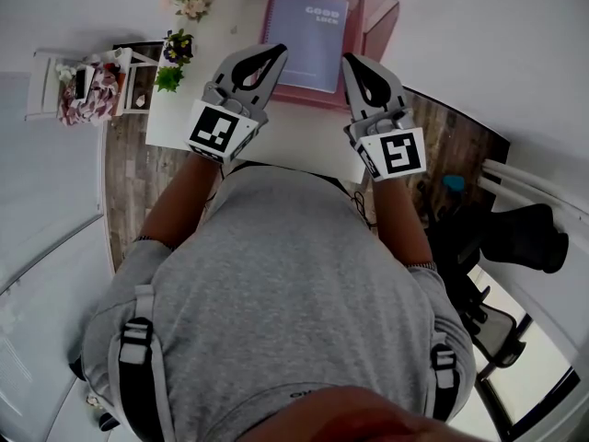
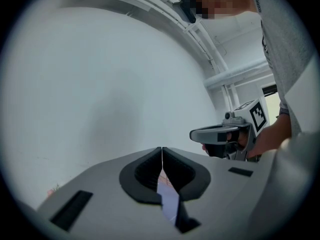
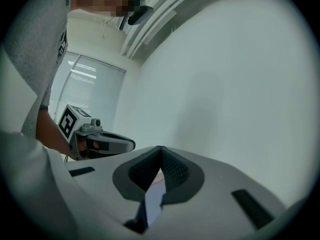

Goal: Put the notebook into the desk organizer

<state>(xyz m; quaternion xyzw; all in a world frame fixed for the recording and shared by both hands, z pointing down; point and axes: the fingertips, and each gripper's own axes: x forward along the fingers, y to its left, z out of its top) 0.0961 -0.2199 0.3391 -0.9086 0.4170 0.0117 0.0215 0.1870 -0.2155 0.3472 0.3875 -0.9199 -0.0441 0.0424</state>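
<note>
In the head view the left gripper and the right gripper are held side by side above the white desk, both pointing towards the lilac notebook. The notebook lies within the pink frame of the desk organizer, at the far edge of the desk. In the left gripper view its jaws are pressed together at the tips, with nothing between them. In the right gripper view the jaws are also closed tip to tip and empty
</note>
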